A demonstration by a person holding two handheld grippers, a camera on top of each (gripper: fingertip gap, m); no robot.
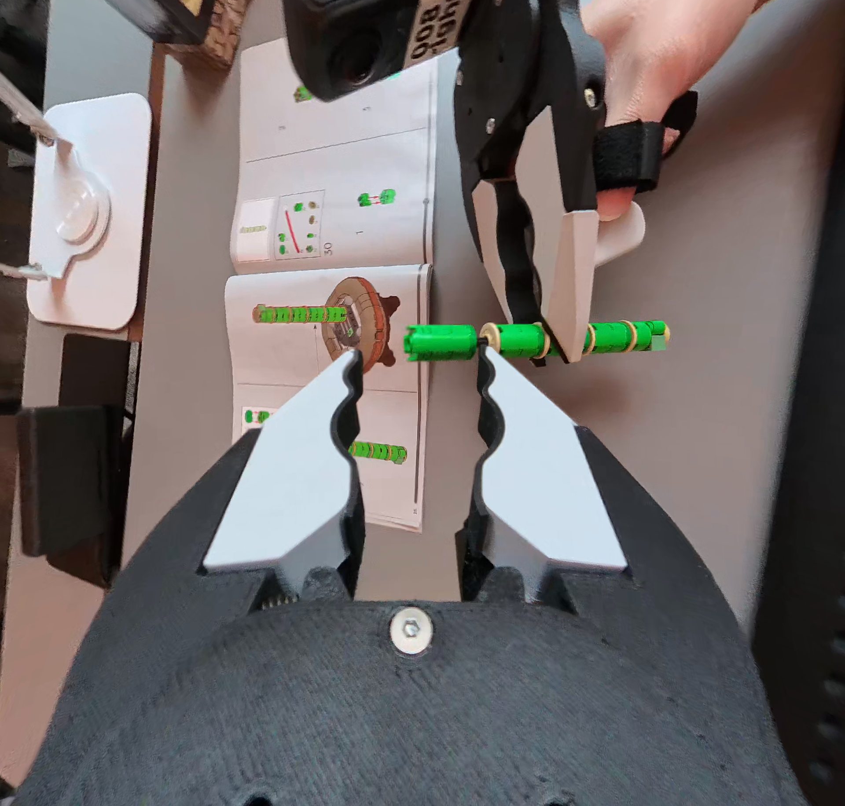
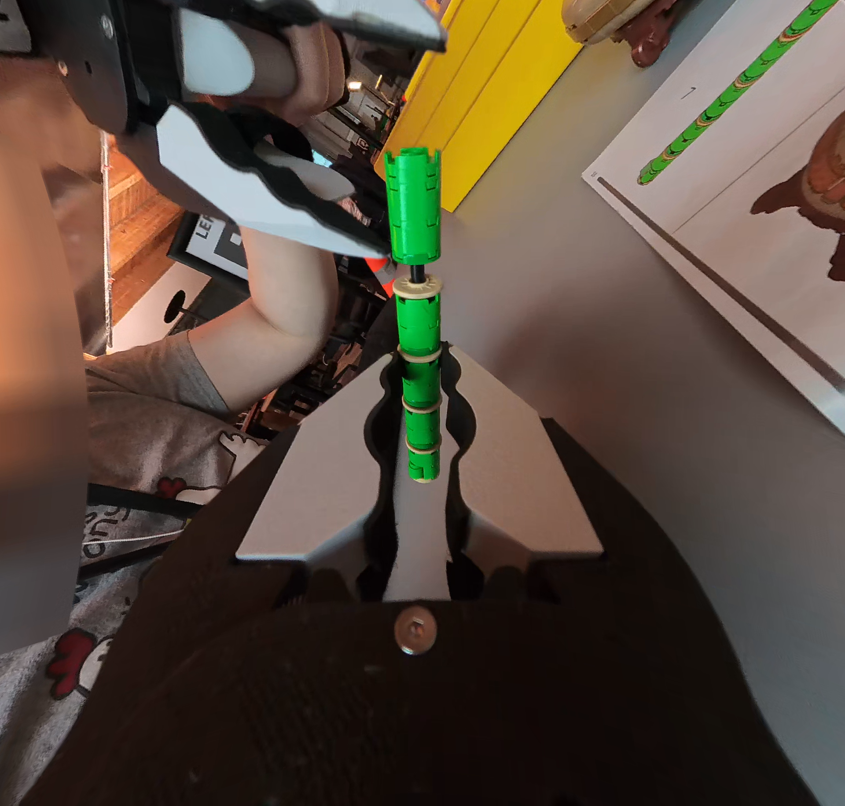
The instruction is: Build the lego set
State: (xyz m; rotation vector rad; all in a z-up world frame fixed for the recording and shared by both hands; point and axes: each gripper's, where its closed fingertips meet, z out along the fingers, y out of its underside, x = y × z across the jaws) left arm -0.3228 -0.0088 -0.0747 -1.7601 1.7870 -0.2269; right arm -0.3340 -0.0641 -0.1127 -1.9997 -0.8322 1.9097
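Note:
A green stalk (image 2: 418,327) of cylinder segments with tan rings sits on a black axle (image 2: 417,276). My right gripper (image 2: 420,359) is shut on its middle and holds it above the grey table; this also shows in the left wrist view (image 1: 555,347). The end green cylinder (image 1: 441,343) stands a small gap away from the rest of the stalk (image 1: 516,340). My left gripper (image 1: 418,359) is open and empty. Its tips straddle that end cylinder, and one fingertip (image 1: 485,359) sits at the gap. In the right wrist view the left gripper (image 2: 414,148) comes in from the upper left.
The open instruction booklet (image 1: 329,190) lies on the table behind the stalk and also shows in the right wrist view (image 2: 754,199). A yellow box (image 2: 480,75) and a round tan and brown model (image 2: 617,2) stand further back. A white plate (image 1: 87,208) and a black box (image 1: 68,478) are at the left. From the left gripper's tips to the white plate (image 1: 87,208) is close to 40 cm.

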